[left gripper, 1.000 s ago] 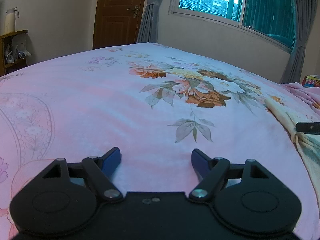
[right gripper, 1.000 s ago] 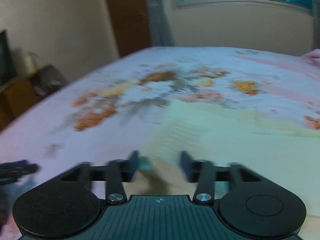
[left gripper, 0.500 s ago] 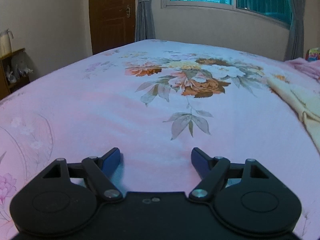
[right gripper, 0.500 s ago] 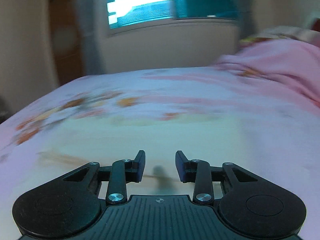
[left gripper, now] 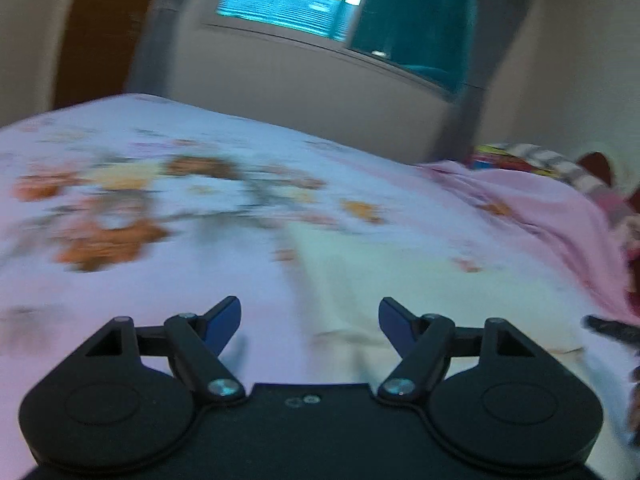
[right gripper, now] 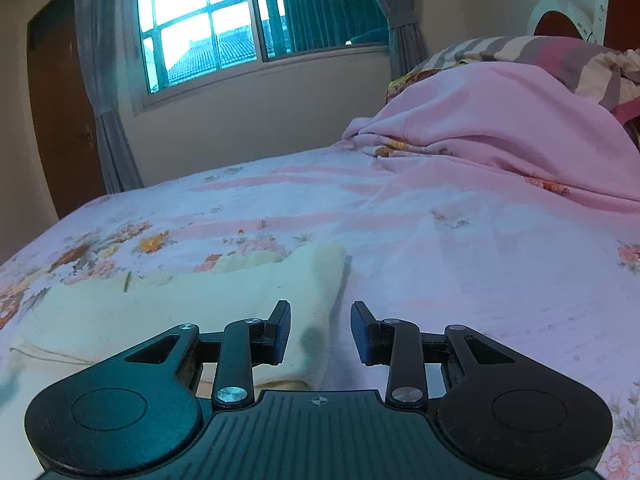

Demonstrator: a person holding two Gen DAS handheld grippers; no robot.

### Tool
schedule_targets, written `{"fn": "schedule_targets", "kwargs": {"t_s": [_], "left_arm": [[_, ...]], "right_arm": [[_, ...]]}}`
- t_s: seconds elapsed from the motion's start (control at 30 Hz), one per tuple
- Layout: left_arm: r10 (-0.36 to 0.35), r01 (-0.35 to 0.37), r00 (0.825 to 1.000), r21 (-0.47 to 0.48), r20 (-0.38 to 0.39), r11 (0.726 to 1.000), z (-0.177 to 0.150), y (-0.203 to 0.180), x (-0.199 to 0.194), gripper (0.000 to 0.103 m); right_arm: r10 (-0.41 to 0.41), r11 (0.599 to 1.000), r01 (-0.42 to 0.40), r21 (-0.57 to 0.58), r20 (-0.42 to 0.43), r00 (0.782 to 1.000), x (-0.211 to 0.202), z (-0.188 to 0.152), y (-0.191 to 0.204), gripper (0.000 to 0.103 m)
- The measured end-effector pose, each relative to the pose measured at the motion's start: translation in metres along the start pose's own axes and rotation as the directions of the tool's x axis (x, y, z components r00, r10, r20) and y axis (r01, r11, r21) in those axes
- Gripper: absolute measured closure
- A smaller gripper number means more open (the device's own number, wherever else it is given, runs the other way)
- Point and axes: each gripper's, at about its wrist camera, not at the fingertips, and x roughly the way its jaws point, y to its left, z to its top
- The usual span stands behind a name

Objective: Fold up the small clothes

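A pale yellow small garment [right gripper: 168, 312] lies flat on the pink floral bedsheet [right gripper: 460, 272]. My right gripper [right gripper: 319, 332] is open and empty, low over the garment's right edge. In the blurred left wrist view the same garment [left gripper: 400, 280] lies ahead and to the right. My left gripper [left gripper: 310, 320] is open wide and empty, just above the sheet at the garment's left edge. A dark shape at the right edge of that view [left gripper: 612, 330] looks like part of the right gripper.
A pink blanket [right gripper: 500, 128] is heaped over striped pillows [right gripper: 560, 50] at the far right of the bed. A window with grey curtains [right gripper: 224, 28] and a brown door [right gripper: 56, 112] stand beyond the bed.
My left gripper has swung right, so the garment now lies in front of it. My right gripper has turned right along the garment to its right edge. Both stay open.
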Motion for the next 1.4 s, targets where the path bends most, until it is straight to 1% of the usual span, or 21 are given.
{"fn": "schedule_targets", "kwargs": {"t_s": [0.07,0.1,0.13,0.17,0.2,0.3,0.37,0.4,0.43,0.5,0.57,0.7,0.8,0.87,0.9,0.93,0.97,1.1,1.17,1.27,1.4], "left_arm": [[-0.037,0.037,0.999,-0.009,-0.031,0.999,0.001,-0.019,0.017,0.030],[-0.030,0.029,0.997,-0.018,-0.065,0.999,0.001,-0.024,0.027,0.033],[-0.035,0.033,0.996,-0.026,-0.080,0.999,0.001,-0.027,0.034,0.048],[-0.042,0.038,0.995,-0.039,-0.093,0.999,0.001,-0.028,0.040,0.077],[-0.036,0.029,0.991,-0.050,-0.129,0.998,0.002,-0.028,0.048,0.098],[-0.027,0.011,0.986,-0.101,-0.166,0.995,0.001,-0.020,0.062,0.101],[-0.016,-0.001,0.986,-0.103,-0.168,0.995,0.004,-0.018,0.064,0.098],[-0.012,-0.004,0.987,-0.104,-0.160,0.995,0.004,-0.019,0.060,0.093],[-0.006,-0.009,0.989,-0.102,-0.149,0.995,0.004,-0.019,0.055,0.078],[0.009,-0.026,0.988,-0.111,-0.152,0.993,0.006,-0.017,0.054,0.065],[-0.002,-0.020,0.987,-0.137,-0.158,0.990,0.003,-0.012,0.056,0.065],[-0.034,-0.009,0.982,-0.220,-0.187,0.975,0.001,0.000,0.069,0.068],[-0.107,0.034,0.974,-0.341,-0.199,0.940,0.002,0.018,0.082,0.068],[-0.175,0.076,0.965,-0.429,-0.196,0.900,0.002,0.033,0.091,0.077],[-0.197,0.089,0.960,-0.453,-0.198,0.887,0.002,0.037,0.094,0.091],[-0.224,0.103,0.953,-0.474,-0.205,0.874,0.001,0.043,0.099,0.097],[-0.243,0.119,0.948,-0.485,-0.203,0.867,0.001,0.044,0.100,0.099],[-0.248,0.178,0.961,-0.411,-0.123,0.894,0.008,0.037,0.079,0.102],[-0.222,0.174,0.971,-0.365,-0.094,0.915,0.010,0.034,0.070,0.102],[-0.163,0.104,0.975,-0.338,-0.151,0.935,-0.001,0.040,0.079,0.102],[-0.174,0.116,0.973,-0.328,-0.153,0.938,-0.005,0.041,0.081,0.102]], "right_arm": [[0.007,1.000,-0.007,-0.012,0.006,1.000,-0.003,-0.002,-0.005,0.068],[0.008,1.000,-0.008,-0.018,0.009,1.000,-0.004,-0.003,-0.006,0.068],[0.012,1.000,-0.012,-0.021,0.011,1.000,-0.005,-0.004,-0.008,0.068],[0.017,1.000,-0.017,-0.019,0.012,1.000,-0.006,-0.005,-0.010,0.068],[0.020,1.000,-0.019,-0.017,0.012,1.000,-0.008,-0.006,-0.012,0.068],[0.027,1.000,-0.027,-0.005,0.021,0.999,-0.011,-0.009,-0.020,0.068],[0.031,0.999,-0.031,0.009,0.022,0.999,-0.012,-0.010,-0.025,0.068],[0.032,0.999,-0.032,0.014,0.022,0.999,-0.012,-0.010,-0.028,0.068],[0.035,0.999,-0.035,0.020,0.022,0.999,-0.013,-0.011,-0.030,0.068],[0.037,0.999,-0.038,0.026,0.023,0.999,-0.013,-0.013,-0.034,0.068],[0.038,0.999,-0.039,0.037,0.019,0.999,-0.012,-0.015,-0.037,0.068],[0.040,0.998,-0.041,0.045,0.023,0.999,-0.013,-0.016,-0.039,0.068],[0.048,0.997,-0.049,0.053,0.024,0.999,-0.013,-0.018,-0.041,0.068],[0.051,0.997,-0.052,0.056,0.019,0.999,-0.012,-0.018,-0.042,0.068],[0.052,0.997,-0.052,0.055,0.014,0.999,-0.011,-0.019,-0.041,0.068],[0.049,0.997,-0.050,0.052,0.012,0.999,-0.010,-0.020,-0.041,0.068],[0.047,0.998,-0.048,0.051,0.010,0.999,-0.009,-0.020,-0.041,0.068],[0.047,0.997,-0.047,0.055,0.009,0.999,-0.008,-0.022,-0.041,0.068],[0.046,0.998,-0.046,0.053,0.005,0.999,-0.008,-0.023,-0.040,0.068],[0.040,0.998,-0.040,0.048,0.001,0.999,-0.007,-0.023,-0.039,0.068],[0.070,0.997,-0.070,0.044,0.016,0.997,-0.006,-0.015,-0.032,0.068]]}}
